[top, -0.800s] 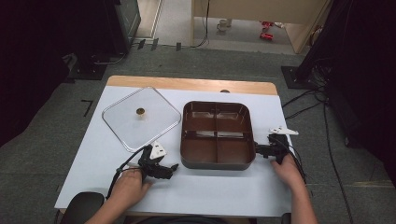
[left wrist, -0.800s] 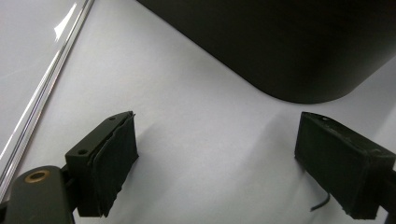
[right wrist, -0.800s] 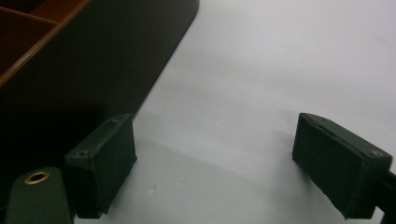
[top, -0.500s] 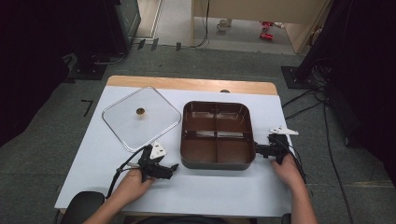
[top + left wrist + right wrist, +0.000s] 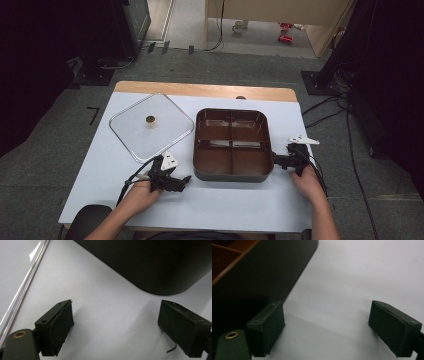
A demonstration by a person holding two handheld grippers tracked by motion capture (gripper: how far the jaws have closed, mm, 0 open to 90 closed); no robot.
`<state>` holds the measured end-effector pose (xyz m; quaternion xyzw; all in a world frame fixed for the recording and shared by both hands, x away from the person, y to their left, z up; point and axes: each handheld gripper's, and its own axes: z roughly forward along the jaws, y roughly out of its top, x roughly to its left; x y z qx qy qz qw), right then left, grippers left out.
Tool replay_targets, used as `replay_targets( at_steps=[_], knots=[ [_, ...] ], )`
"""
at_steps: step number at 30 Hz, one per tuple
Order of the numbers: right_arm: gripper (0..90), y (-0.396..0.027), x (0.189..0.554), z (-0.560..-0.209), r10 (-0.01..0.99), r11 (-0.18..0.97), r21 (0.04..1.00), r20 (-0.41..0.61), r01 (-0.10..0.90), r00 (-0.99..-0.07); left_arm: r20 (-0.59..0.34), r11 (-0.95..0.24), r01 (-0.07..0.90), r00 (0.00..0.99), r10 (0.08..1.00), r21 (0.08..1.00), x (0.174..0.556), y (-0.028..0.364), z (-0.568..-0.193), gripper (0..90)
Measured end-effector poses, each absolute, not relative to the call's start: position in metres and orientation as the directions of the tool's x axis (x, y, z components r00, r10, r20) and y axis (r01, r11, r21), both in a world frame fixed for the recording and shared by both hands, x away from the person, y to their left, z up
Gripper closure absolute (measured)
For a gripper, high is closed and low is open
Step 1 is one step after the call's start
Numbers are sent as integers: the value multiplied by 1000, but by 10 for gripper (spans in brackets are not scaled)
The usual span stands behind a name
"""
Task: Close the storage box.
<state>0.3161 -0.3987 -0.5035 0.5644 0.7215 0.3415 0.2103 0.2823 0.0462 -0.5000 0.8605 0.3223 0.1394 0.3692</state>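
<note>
brown tray (image 5: 232,145) with 4 parts sits mid counter (image 5: 250,205). left gripper (image 5: 181,181) fingers (image 5: 58,327) are wide apart, empty, near its front left corner. right gripper (image 5: 278,161) fingers (image 5: 268,326) gape beside its right wall. it looks stiff and smooth, maybe heavy; grab both side walls. clear lid (image 5: 151,126) lies left.

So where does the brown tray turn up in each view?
High view: the tray sits at table centre, right of the clear lid.
Left gripper view: its dark rounded corner is at the top right, beyond the open fingers.
Right gripper view: its dark wall is at the upper left.
Shared landmark: the white table.
</note>
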Motion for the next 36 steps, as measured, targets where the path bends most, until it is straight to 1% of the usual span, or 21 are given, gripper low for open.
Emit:
replay_targets(
  at_steps=[26, 28, 29, 32, 34, 36],
  knots=[
    [131, -399, 316, -504, 958, 128, 730, 83, 671, -274, 0, -522, 460, 751, 660, 718, 283, 45, -499, 128],
    [130, -399, 316, -503, 958, 130, 730, 82, 671, -275, -6, -547, 480, 756, 655, 686, 287, 43, -495, 135],
    [131, -399, 316, -504, 958, 130, 730, 82, 671, -275, -6, -547, 480, 756, 655, 686, 287, 43, -495, 135],
    [131, -399, 316, -504, 958, 130, 730, 82, 671, -275, -2, -611, 493, 779, 627, 620, 294, 39, -487, 141],
    [131, -399, 316, -504, 958, 130, 730, 82, 671, -275, -1, -624, 484, 791, 612, 614, 295, 38, -486, 145],
    [131, -399, 316, -504, 958, 130, 730, 82, 671, -275, -59, -609, 503, 798, 599, 614, 298, 39, -482, 144]
  ],
)
